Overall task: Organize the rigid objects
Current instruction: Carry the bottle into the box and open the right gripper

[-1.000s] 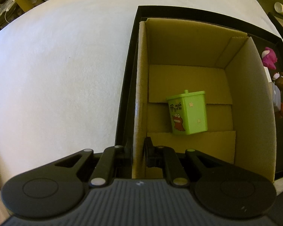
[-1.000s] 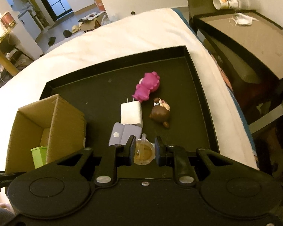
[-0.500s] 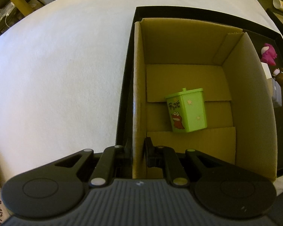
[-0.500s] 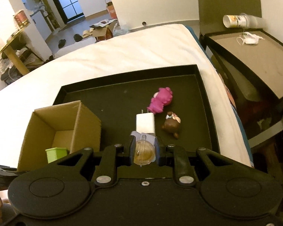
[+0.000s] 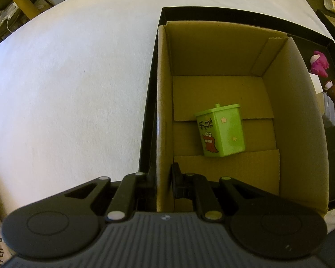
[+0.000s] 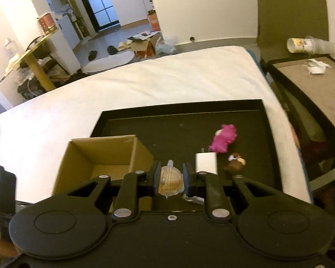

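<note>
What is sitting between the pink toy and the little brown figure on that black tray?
Nothing lies there: in the right wrist view the pink toy and the brown figure are apart, with only bare black tray between them. The white charger sits off to the side.

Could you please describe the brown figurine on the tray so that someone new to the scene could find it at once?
Start at the black tray on the white bed, with a cardboard box at its left end. To the right lie three loose items; the brown figurine is the nearest and rightmost, beside the white charger. It alone is dark brown, unlike the pink toy behind it.
</note>
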Motion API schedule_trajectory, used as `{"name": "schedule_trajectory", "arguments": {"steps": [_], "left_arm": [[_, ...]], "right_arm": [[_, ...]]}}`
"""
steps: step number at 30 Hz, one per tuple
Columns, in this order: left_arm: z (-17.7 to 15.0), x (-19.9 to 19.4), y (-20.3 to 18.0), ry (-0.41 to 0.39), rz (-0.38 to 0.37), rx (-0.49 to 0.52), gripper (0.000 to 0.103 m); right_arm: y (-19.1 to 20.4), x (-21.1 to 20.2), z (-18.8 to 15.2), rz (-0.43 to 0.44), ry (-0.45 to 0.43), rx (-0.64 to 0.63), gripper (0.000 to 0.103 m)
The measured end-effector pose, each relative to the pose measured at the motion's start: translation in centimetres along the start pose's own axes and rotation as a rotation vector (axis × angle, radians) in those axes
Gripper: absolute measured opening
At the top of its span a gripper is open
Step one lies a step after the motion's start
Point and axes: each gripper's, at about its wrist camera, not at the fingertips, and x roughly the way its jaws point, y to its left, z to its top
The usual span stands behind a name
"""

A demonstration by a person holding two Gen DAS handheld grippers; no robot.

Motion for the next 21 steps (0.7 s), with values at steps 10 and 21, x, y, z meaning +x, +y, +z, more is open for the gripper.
{"name": "schedule_trajectory", "arguments": {"steps": [10, 21], "left_arm": [[0.1, 0.0, 0.6, 0.000, -0.020, -0.006, 0.011], [0.1, 0.4, 1.4, 0.004, -0.057, 0.005, 0.010]], "right_arm": [[2.8, 0.4, 0.3, 0.025, 0.000, -0.059, 0.021], [5.7, 0.4, 0.9, 0.051, -0.016, -0.107, 0.007]]}}
